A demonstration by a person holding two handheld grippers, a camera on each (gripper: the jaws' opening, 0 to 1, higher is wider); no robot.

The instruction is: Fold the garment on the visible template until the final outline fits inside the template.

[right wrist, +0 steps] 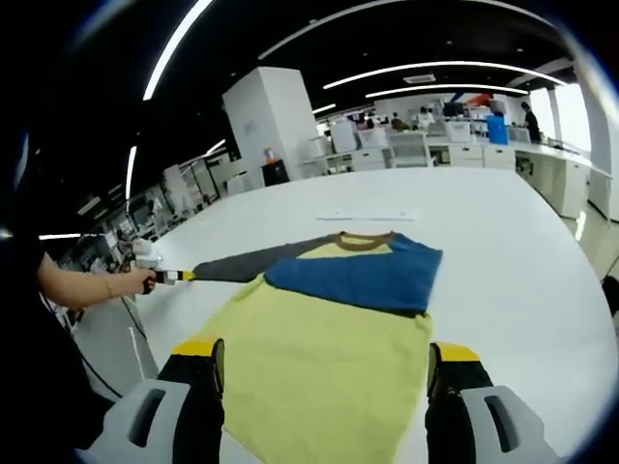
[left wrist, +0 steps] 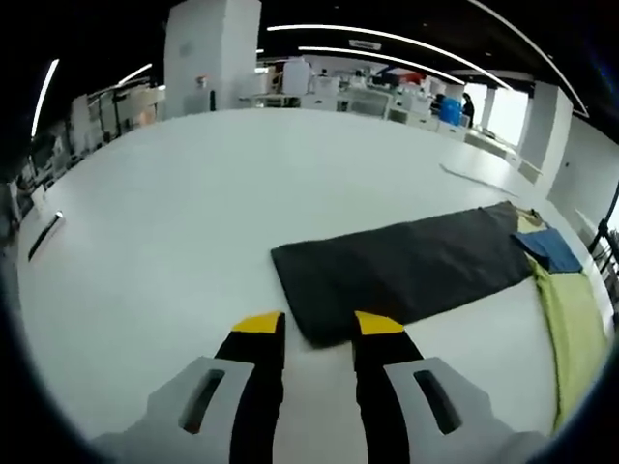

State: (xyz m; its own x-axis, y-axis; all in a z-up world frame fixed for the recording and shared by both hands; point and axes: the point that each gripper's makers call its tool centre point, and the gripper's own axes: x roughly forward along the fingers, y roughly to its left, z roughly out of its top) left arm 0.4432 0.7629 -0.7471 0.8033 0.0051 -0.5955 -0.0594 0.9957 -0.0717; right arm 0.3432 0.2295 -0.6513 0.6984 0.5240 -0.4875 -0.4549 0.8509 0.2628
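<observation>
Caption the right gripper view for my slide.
Open right gripper over a yellow shirt, blue sleeve folded across, grey sleeve outstretched.

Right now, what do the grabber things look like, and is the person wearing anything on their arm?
Both the left gripper and the right gripper have black jaws with yellow tips, set in pale grey housings with dark oval slots. The person's arm is bare up to a dark sleeve; a dark band sits at the wrist.

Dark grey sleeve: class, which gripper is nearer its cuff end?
Left. The left gripper sits right at the dark grey sleeve cuff end; the right gripper straddles the shirt's yellow body, farther away.
</observation>
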